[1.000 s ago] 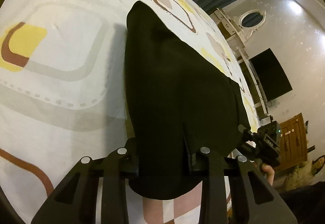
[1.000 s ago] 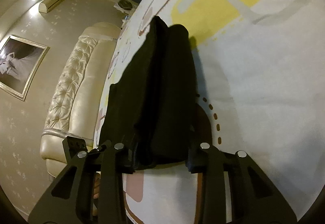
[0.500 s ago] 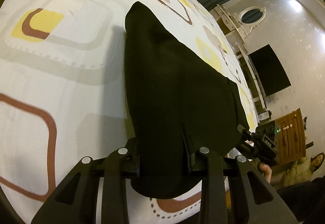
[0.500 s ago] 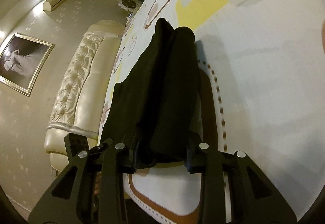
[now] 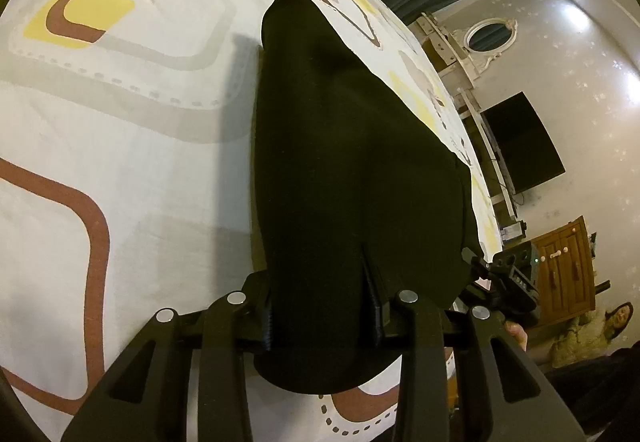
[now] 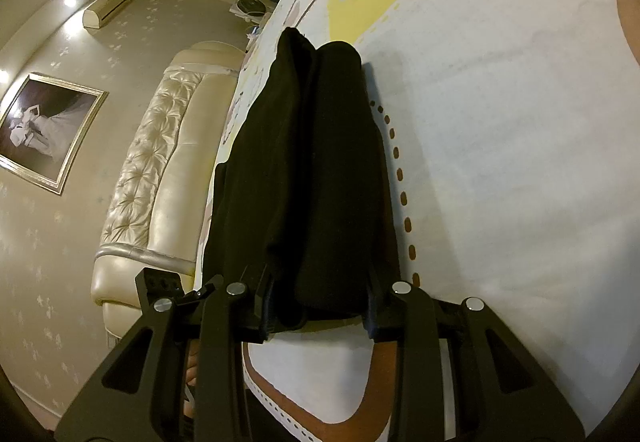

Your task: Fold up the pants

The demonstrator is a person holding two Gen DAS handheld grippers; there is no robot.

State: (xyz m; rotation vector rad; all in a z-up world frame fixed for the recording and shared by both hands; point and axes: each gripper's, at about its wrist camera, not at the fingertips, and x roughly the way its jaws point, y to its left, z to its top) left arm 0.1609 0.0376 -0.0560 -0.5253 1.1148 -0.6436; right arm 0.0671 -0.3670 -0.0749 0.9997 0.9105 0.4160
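The black pants [image 5: 344, 169] hang lifted over a patterned bedsheet [image 5: 120, 113], stretched between both grippers. My left gripper [image 5: 320, 326] is shut on one end of the pants, with cloth bulging below the fingers. My right gripper [image 6: 316, 314] is shut on the other end of the pants [image 6: 304, 177], which fall in folded layers away from it. The right gripper also shows in the left wrist view [image 5: 500, 282], at the pants' far edge. The left gripper's body shows in the right wrist view [image 6: 160, 282].
The bedsheet [image 6: 500, 121] is white with yellow, brown and grey shapes. A cream tufted headboard [image 6: 160, 161] and a framed picture [image 6: 44, 129] lie left. A dark screen [image 5: 520, 141], a wooden cabinet [image 5: 568, 266] and a seated person [image 5: 616, 322] lie right.
Both grippers have moved with the pants along the bed, away from the far end. The sheet pattern has slid under them. Both grips are unchanged.
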